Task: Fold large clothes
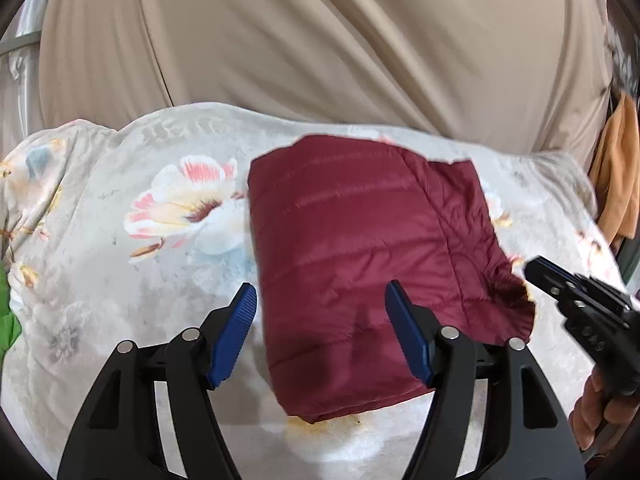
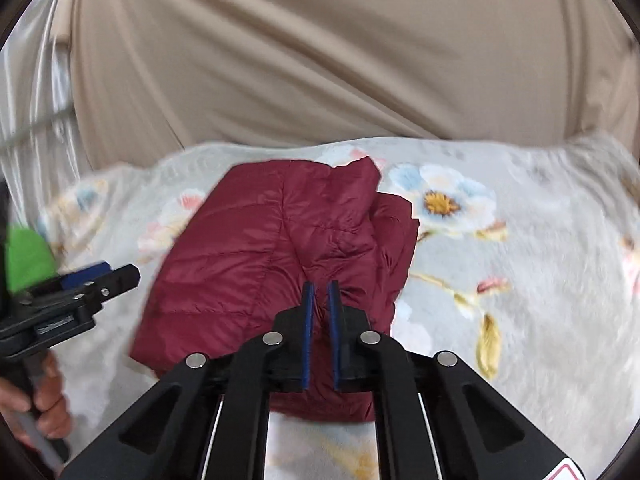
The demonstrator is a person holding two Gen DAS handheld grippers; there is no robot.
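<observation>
1. The left claw (image 1: pixel 320 312) is held tilted down over the near edge of the folded maroon jacket (image 1: pixel 360 260), its jaws standing wide apart; the jacket's near left corner lies in the gap between them, and no pad is seen pressing on it.
2. The right claw (image 2: pixel 320 304) is angled down over the jacket's near right part, its blue pads (image 2: pixel 307 320) brought almost together with only a narrow slit left. Whether cloth is pinched in that slit cannot be told, since the fabric directly behind the tips is creased and dark.
3. A hand (image 1: pixel 600 412) is seen at the right edge of the left wrist view, wrapped round the right claw's black handle; the other hand (image 2: pixel 44 392) is seen low at the left of the right wrist view, gripping the left claw's handle.
4. The jacket is a quilted, slightly glossy maroon garment, stitched in parallel channels and folded into a rough rectangle. It lies on a bed covered by a fleecy pale floral blanket (image 1: pixel 120 280).
5. Behind the bed a smooth beige curtain (image 1: pixel 320 40) is hung in long folds.
6. A green item (image 2: pixel 28 256) is cut off at the left, and an orange cloth (image 1: pixel 620 184) is half hidden at the right edge; neither can be identified. The blanket's edges are blurred.
</observation>
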